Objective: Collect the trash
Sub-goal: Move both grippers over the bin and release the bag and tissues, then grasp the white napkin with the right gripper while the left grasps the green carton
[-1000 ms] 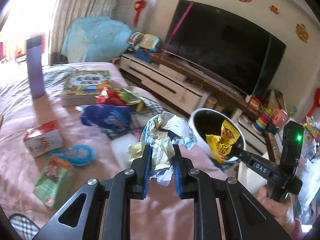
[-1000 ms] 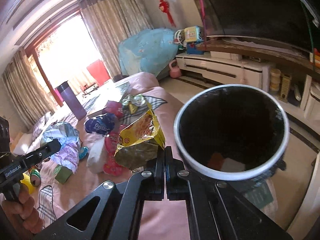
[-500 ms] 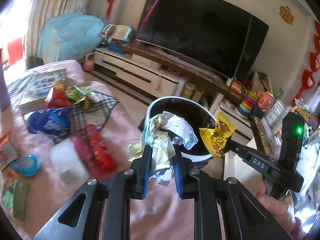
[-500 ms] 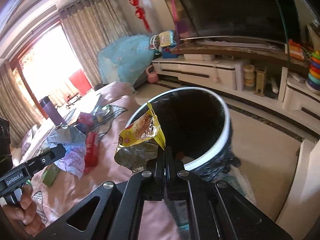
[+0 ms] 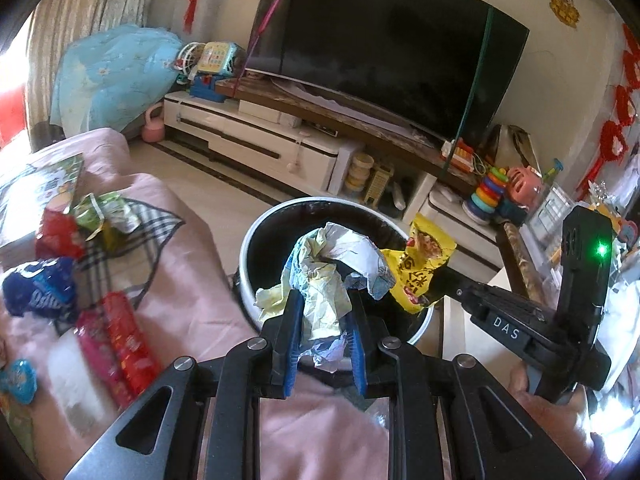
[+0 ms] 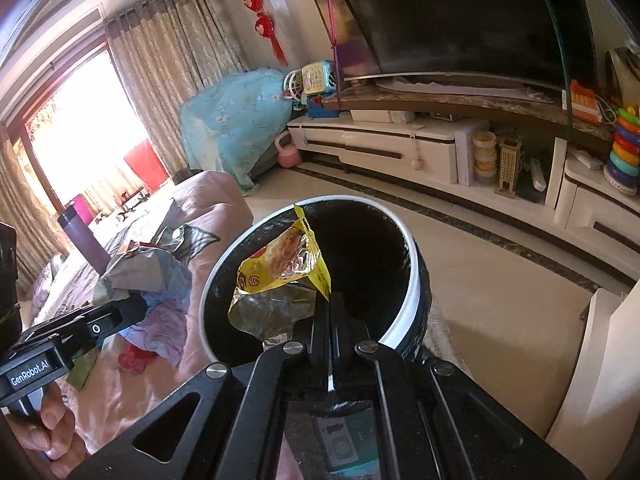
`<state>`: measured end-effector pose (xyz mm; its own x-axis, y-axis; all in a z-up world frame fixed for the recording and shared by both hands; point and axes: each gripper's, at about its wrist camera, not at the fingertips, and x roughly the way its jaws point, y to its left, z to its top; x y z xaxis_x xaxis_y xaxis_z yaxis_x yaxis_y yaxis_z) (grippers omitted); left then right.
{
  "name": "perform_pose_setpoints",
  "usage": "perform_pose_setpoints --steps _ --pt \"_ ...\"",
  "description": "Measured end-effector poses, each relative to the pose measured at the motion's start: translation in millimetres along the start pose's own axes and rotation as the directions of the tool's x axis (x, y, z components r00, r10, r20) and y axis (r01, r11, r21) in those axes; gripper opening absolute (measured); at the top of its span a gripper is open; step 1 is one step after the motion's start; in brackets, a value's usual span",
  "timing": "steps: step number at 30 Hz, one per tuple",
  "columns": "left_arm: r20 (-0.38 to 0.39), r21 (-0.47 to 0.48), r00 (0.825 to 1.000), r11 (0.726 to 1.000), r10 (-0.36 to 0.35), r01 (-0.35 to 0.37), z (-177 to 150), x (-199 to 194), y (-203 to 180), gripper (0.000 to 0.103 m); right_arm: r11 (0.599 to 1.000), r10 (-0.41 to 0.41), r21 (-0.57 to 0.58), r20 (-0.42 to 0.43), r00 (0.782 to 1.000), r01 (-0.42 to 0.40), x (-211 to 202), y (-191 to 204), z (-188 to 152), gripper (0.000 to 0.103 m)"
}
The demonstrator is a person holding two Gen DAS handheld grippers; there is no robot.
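tv filled the back wall above a long white media console, toys at its right end. a pink-covered bed took the near left of both views. on the floor just beside the bed's edge stood the trash bin, round, white-rimmed, black inside, its mouth open to both cameras; seen also in the right wrist view.

left gripper: jaws clenched on a crumpled paper wad, pale yellow, white and blue. blue finger pads pressed it from both sides. the wad sat over the near part of the bin's mouth, above the rim, not inside. the same wad showed in the right wrist view, held out over the bed's edge just beside the bin.

right gripper: jaws closed tight, nearly together, pinching one corner of a yellow snack wrapper with a silver foil inner face. the wrapper hung over the bin's opening, above the rim level. in the left wrist view the wrapper was just right of the paper wad, the two almost touching; whether they actually touched could not be told.

uncollected on the bed: a checked cloth, a blue bag, a red packet, a green wrapper, a small blue packet. a purple bottle stood upright farther back on the bed.
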<state>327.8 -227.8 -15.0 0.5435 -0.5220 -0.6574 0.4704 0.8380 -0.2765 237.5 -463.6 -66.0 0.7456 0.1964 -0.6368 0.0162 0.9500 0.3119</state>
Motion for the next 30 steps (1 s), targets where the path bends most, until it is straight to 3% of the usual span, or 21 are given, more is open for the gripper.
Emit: perform_pose_setpoints --steps 6,11,13,15,18,22,27,30 --pt "-0.021 0.007 1.0 1.0 -0.012 0.012 11.6 28.1 -3.6 0.025 1.0 -0.021 -0.007 -0.007 1.0 0.021 9.1 -8.4 8.3 0.002" --pt "-0.038 -0.023 0.999 1.0 0.012 -0.013 12.3 41.9 -2.6 0.055 1.0 -0.027 -0.002 -0.041 0.999 0.026 19.9 -16.0 10.2 0.008" --pt "-0.035 -0.026 0.999 1.0 0.01 -0.011 10.8 41.7 -5.1 0.059 1.0 -0.023 0.005 -0.051 0.998 0.023 23.3 -19.5 10.0 0.016" --pt "-0.036 -0.033 0.999 0.999 0.011 -0.012 7.5 40.8 -4.4 0.065 1.0 -0.012 0.013 -0.051 0.999 0.013 24.3 -22.2 8.2 0.034" --pt "-0.034 -0.046 0.999 0.999 0.011 -0.012 2.5 34.5 -3.0 0.066 1.0 -0.002 0.023 -0.044 0.999 0.003 21.6 -22.1 6.1 0.043" --pt "-0.022 -0.068 1.0 0.998 0.016 -0.017 -9.3 18.2 4.9 0.069 0.999 0.01 0.035 -0.03 1.0 -0.009 14.5 -19.1 4.7 0.047" --pt "0.0 -0.089 0.999 0.995 0.046 -0.046 -34.2 -13.3 14.5 0.072 0.998 0.043 0.034 0.002 0.999 -0.043 -3.0 -5.6 -2.2 0.074" --pt "0.008 -0.108 0.998 0.992 0.063 -0.062 -50.6 -34.5 22.2 0.073 0.998 0.059 0.024 0.017 0.998 -0.06 -12.6 7.2 -8.5 0.082"
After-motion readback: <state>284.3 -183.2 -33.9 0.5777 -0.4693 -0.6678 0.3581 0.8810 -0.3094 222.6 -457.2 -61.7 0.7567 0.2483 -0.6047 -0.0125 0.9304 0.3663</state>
